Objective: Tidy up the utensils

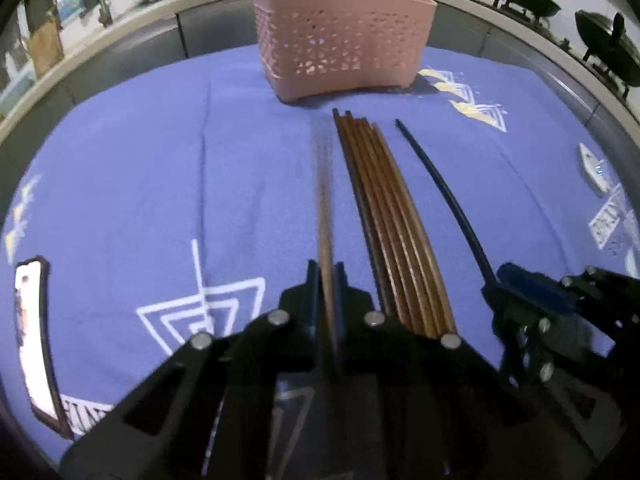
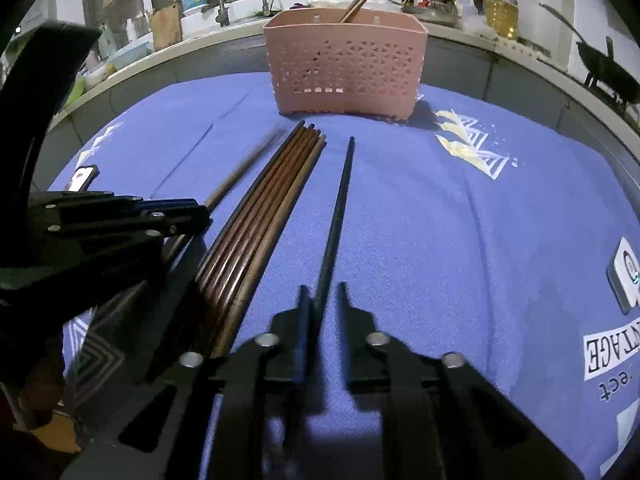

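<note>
A pink perforated utensil basket (image 1: 344,46) (image 2: 346,66) stands at the far side of the blue cloth with a pair of chopsticks in it. A bundle of several brown chopsticks (image 1: 390,216) (image 2: 260,220) lies on the cloth. My left gripper (image 1: 327,276) is shut on a single brown chopstick (image 1: 325,200), which points toward the basket and looks blurred. My right gripper (image 2: 322,296) has its jaws slightly apart around a black chopstick (image 2: 338,208) (image 1: 440,192), which lies right of the bundle against the left finger.
A phone (image 1: 34,336) (image 2: 82,178) lies on the cloth at the left. A white device (image 2: 626,276) lies at the right edge. The blue cloth (image 1: 140,168) covers the table. A counter with a sink, bottles and woks runs behind.
</note>
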Tool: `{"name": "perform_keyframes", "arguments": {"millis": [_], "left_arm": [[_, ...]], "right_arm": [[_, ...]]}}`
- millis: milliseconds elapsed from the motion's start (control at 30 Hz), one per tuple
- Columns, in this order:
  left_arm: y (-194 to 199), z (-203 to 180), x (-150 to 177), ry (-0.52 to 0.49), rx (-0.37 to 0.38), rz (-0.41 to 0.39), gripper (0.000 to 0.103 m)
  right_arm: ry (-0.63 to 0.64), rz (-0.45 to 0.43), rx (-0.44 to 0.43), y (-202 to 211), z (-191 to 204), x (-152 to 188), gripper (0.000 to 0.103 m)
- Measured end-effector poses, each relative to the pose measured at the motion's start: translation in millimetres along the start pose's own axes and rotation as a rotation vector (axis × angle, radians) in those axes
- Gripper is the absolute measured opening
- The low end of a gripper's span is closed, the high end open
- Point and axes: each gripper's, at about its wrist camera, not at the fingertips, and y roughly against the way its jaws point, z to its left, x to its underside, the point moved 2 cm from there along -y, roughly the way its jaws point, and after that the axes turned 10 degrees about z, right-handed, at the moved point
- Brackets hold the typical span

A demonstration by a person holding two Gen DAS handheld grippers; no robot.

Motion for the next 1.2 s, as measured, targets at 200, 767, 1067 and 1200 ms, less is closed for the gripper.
{"name": "perform_keyframes", "arguments": {"millis": [200, 767, 1067, 1200], "left_arm": [[8, 26, 16, -0.003, 0.039, 0.03, 0.007], [-25, 29, -74, -0.057, -0.008, 0.024, 0.006], [97, 36, -72, -0.061, 0.105, -0.292, 0.005], [143, 30, -61, -0.081, 0.086, -0.431, 0.005]], "right_arm": [[-0.047, 0.07, -0.103, 8, -30, 10, 0.006], [0.051, 0.179, -0.079, -49, -26, -122, 0.005], [0.025, -0.242, -0.184, 74, -31, -112, 0.005], [0.027, -0.431, -0.182, 123, -28, -100, 0.005]]}}
